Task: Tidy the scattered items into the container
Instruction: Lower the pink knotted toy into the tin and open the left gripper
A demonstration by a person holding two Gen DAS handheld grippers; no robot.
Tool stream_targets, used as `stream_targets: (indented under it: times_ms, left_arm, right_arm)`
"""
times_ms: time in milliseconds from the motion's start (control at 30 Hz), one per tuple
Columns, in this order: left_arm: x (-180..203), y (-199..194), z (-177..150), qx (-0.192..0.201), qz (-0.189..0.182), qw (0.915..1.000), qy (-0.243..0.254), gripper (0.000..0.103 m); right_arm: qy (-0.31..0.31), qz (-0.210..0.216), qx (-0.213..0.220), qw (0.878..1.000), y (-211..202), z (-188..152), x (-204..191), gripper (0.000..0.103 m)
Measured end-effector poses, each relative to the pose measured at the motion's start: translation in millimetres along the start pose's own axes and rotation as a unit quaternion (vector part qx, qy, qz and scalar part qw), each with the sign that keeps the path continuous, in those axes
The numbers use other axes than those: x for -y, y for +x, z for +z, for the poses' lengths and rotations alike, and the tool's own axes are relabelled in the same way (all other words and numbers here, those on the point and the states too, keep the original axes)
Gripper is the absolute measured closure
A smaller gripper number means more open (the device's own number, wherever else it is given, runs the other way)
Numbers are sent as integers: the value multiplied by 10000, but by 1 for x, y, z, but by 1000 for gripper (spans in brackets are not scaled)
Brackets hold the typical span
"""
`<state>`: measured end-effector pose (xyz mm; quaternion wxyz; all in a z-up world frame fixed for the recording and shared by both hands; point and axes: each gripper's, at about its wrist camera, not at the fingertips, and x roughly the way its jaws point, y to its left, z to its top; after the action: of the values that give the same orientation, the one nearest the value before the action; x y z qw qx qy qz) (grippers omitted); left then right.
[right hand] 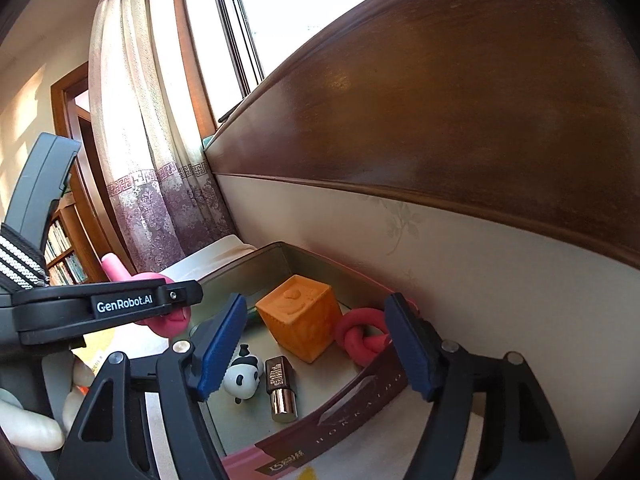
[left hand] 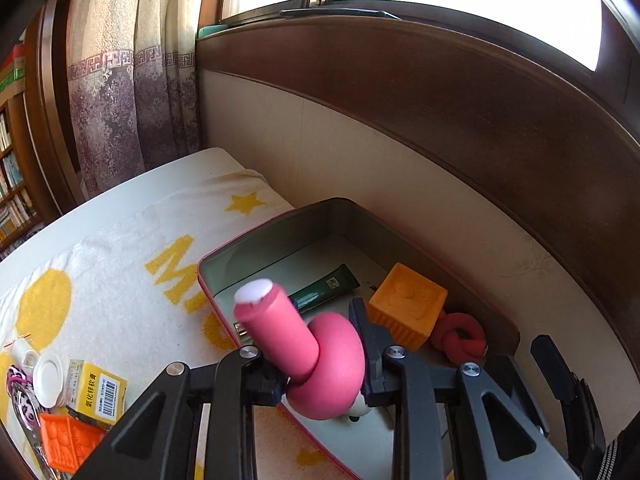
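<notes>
Two pads of my left gripper (left hand: 324,352) are pinching a pink looped toy (left hand: 316,360) over the near-left part of the open tin (left hand: 280,224). My right gripper (right hand: 316,346) is standing spread and empty at the tin's near wall, framing the orange block (right hand: 300,316), red knot (right hand: 360,338), panda figure (right hand: 242,376) and lipstick (right hand: 280,388).

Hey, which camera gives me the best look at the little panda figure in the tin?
The right wrist view: the panda figure lies unobstructed on the tin's floor beside a small bottle. In the left wrist view only a sliver shows beneath the pink toy.

"GenRobot.AI" on left claw (right hand: 176,312), "HOKKAIDO" on container (right hand: 360,412) wall
</notes>
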<state>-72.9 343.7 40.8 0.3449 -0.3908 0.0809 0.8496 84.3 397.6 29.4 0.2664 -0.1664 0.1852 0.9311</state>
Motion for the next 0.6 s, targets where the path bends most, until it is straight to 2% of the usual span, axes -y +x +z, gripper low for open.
stream_targets:
  times_ms: [67,600]
  left_arm:
    - [-2,2,-2,2,59,10000,1,69]
    - [-30,-20,-11,27,46,9992,-402,69]
  right_arm:
    - [-8,26,-18,10000,1,0,-1,25]
    - [-136,-49,26,9999,1,-1,-6,25]
